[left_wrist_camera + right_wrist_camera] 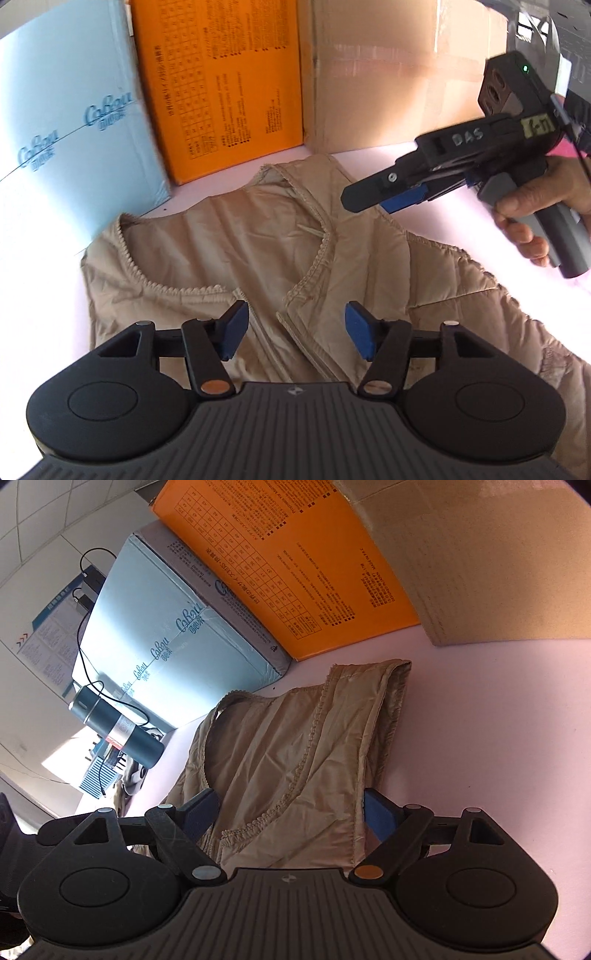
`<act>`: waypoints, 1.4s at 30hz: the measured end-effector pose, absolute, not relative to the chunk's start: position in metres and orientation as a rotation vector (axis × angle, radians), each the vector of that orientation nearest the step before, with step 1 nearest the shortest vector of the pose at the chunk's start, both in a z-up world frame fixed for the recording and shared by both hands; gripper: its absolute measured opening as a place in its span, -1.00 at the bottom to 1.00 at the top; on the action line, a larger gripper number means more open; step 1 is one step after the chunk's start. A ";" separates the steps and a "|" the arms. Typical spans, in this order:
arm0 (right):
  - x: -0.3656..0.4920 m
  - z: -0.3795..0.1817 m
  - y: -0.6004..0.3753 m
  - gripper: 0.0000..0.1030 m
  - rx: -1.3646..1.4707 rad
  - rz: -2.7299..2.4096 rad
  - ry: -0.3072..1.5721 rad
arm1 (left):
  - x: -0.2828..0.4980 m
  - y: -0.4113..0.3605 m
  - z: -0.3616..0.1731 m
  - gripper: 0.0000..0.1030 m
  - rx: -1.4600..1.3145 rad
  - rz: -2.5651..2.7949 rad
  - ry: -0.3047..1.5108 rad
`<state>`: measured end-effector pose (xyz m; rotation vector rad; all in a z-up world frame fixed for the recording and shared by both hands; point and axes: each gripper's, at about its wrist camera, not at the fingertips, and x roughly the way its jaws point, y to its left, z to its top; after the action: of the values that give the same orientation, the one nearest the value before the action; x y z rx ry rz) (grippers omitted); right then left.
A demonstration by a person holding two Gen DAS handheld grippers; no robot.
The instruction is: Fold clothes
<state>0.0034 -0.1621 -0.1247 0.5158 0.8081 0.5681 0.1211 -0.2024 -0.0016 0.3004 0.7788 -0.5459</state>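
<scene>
A beige quilted vest (236,236) lies on the pale pink table (388,155), collar toward the boxes; it also shows in the right wrist view (295,738). My left gripper (293,330) is open, hovering above the vest's front opening near the zipper. My right gripper (291,812) is open, its blue pads either side of the vest's armhole edge; I cannot tell if they touch the cloth. In the left wrist view the right gripper (384,195) shows from the side, held by a hand above the vest's right shoulder.
A light blue box (70,140), an orange box (221,85) and a brown cardboard box (391,66) stand along the table's far side. A dark cylindrical bottle (118,731) with cables stands beyond the blue box in the right wrist view.
</scene>
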 end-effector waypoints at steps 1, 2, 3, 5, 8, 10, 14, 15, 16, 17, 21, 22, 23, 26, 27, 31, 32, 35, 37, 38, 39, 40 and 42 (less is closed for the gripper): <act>0.004 -0.125 -0.163 0.63 0.527 0.575 0.809 | 0.126 -0.205 -0.005 0.06 0.309 -0.558 0.785; 0.005 -0.126 -0.164 0.63 0.537 0.583 0.813 | 0.131 -0.207 -0.009 0.08 0.317 -0.570 0.791; 0.006 -0.128 -0.165 0.63 0.547 0.593 0.818 | 0.134 -0.209 -0.012 0.08 0.321 -0.584 0.801; 0.009 -0.133 -0.168 0.61 0.564 0.611 0.837 | 0.141 -0.209 -0.017 0.09 0.319 -0.622 0.818; 0.011 -0.140 -0.172 0.32 0.585 0.639 0.873 | 0.149 -0.208 -0.021 0.02 0.313 -0.684 0.837; 0.012 -0.145 -0.176 -0.19 0.596 0.650 0.896 | 0.152 -0.208 -0.020 -0.40 0.306 -0.714 0.851; 0.011 -0.149 -0.184 -0.69 0.601 0.647 0.913 | 0.154 -0.206 -0.021 -0.74 0.295 -0.723 0.854; 0.010 -0.150 -0.186 -0.70 0.599 0.647 0.916 | 0.155 -0.205 -0.022 -0.83 0.285 -0.719 0.855; 0.010 -0.150 -0.187 -0.73 0.599 0.647 0.918 | 0.156 -0.204 -0.023 -0.84 0.273 -0.713 0.859; 0.009 -0.149 -0.187 -0.74 0.599 0.648 0.917 | 0.158 -0.203 -0.023 -0.86 0.258 -0.711 0.864; 0.006 -0.142 -0.186 -0.79 0.593 0.646 0.891 | 0.159 -0.203 -0.019 -0.91 0.228 -0.711 0.861; 0.006 -0.139 -0.186 -0.80 0.587 0.649 0.882 | 0.159 -0.204 -0.018 -0.91 0.233 -0.710 0.861; 0.005 -0.137 -0.185 -0.81 0.584 0.653 0.873 | 0.160 -0.205 -0.018 -0.91 0.244 -0.711 0.870; 0.003 -0.131 -0.185 -0.81 0.579 0.660 0.858 | 0.158 -0.207 -0.019 -0.52 0.274 -0.728 0.874; 0.002 -0.131 -0.185 -0.81 0.572 0.657 0.860 | 0.157 -0.207 -0.019 0.00 0.291 -0.731 0.875; 0.003 -0.133 -0.186 -0.81 0.566 0.646 0.863 | 0.150 -0.212 -0.021 0.25 0.380 -0.737 0.856; 0.003 -0.134 -0.187 -0.81 0.568 0.643 0.864 | 0.150 -0.213 -0.022 0.14 0.386 -0.748 0.871; 0.004 -0.137 -0.188 -0.81 0.574 0.634 0.867 | 0.150 -0.218 -0.023 -0.44 0.363 -0.777 0.894; 0.004 -0.139 -0.189 -0.81 0.578 0.628 0.868 | 0.150 -0.220 -0.021 -0.86 0.352 -0.773 0.890; 0.004 -0.140 -0.190 -0.81 0.580 0.625 0.869 | 0.151 -0.220 -0.021 -0.93 0.336 -0.774 0.895; 0.004 -0.141 -0.190 -0.81 0.581 0.622 0.870 | 0.152 -0.220 -0.021 -0.93 0.319 -0.775 0.901; 0.005 -0.142 -0.191 -0.81 0.583 0.619 0.870 | 0.152 -0.221 -0.020 -0.93 0.319 -0.772 0.899; 0.005 -0.143 -0.192 -0.81 0.587 0.613 0.870 | 0.151 -0.222 -0.020 -0.93 0.320 -0.761 0.893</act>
<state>0.0049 -0.1916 -0.1430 0.5875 0.8698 0.6132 0.1509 -0.2223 -0.0197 0.3204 0.8927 -0.7607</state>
